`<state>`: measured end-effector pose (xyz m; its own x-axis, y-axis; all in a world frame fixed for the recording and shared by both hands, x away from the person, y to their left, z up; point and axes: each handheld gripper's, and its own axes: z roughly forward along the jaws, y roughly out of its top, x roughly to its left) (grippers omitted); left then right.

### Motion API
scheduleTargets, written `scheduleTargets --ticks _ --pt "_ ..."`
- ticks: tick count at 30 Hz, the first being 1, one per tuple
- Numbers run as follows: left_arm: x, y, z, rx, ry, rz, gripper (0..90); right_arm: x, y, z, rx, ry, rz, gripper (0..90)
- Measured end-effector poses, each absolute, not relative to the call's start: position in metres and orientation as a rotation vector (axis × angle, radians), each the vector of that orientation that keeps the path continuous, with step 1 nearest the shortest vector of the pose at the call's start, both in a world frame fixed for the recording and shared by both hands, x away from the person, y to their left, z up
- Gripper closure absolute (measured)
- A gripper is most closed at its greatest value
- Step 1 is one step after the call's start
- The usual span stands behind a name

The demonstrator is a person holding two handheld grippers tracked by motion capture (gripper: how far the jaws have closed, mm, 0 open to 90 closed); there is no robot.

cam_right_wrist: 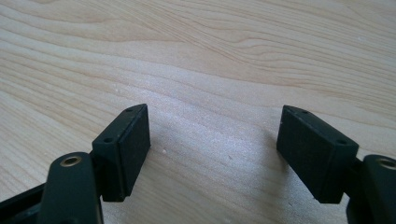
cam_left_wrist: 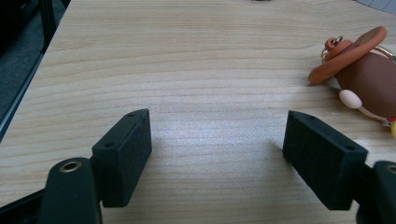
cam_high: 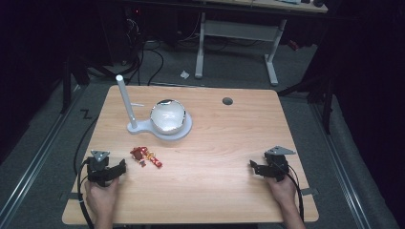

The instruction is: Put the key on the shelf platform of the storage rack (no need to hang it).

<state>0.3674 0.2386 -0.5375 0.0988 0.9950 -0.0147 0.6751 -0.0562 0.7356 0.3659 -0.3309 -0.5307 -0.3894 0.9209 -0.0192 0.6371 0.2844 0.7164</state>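
A: What is seen of the room and the surface?

B: A pale wood-grain worktop (cam_high: 215, 143) is set on grey carpet in a dim room; a second desk (cam_high: 239, 28) on white legs is seen behind it, with cables trailed over the floor. A round grommet hole (cam_high: 227, 101) is cut near the far edge.

A: And what is carried on it?

B: A white stand (cam_high: 138, 125) with an upright post is placed left of centre, and a shiny silver bowl (cam_high: 167, 116) is seated on its round base. Nearer, a small red and brown toy keychain (cam_high: 145, 156) is laid flat.

A: How are the hands posed?

B: The left gripper (cam_high: 106, 171) is held low near the front left corner, just beside the keychain, which is seen at the right edge of the left gripper view (cam_left_wrist: 364, 74). Its jaws are spread wide, with nothing between them. The right gripper (cam_high: 267, 168) is held near the front right, jaws likewise spread wide over bare wood.

A: Where is open room left?

B: A broad bare stretch is left between the two grippers and across the right half.
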Motion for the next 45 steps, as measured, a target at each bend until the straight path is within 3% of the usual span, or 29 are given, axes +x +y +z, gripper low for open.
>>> scheduleTargets --ticks 25,31,45 --pt "0.367 0.241 -0.537 1.767 1.636 0.674 23.8 0.366 -0.331 -0.531 1.399 2.127 0.884 25.8" --pt "0.364 0.241 -0.536 1.776 1.635 0.666 28.0 0.366 -0.331 -0.531 1.399 2.127 0.884 25.8" --pt "0.357 0.234 -0.528 1.773 1.608 0.591 15.9 0.366 -0.331 -0.531 1.399 2.127 0.885 25.8"
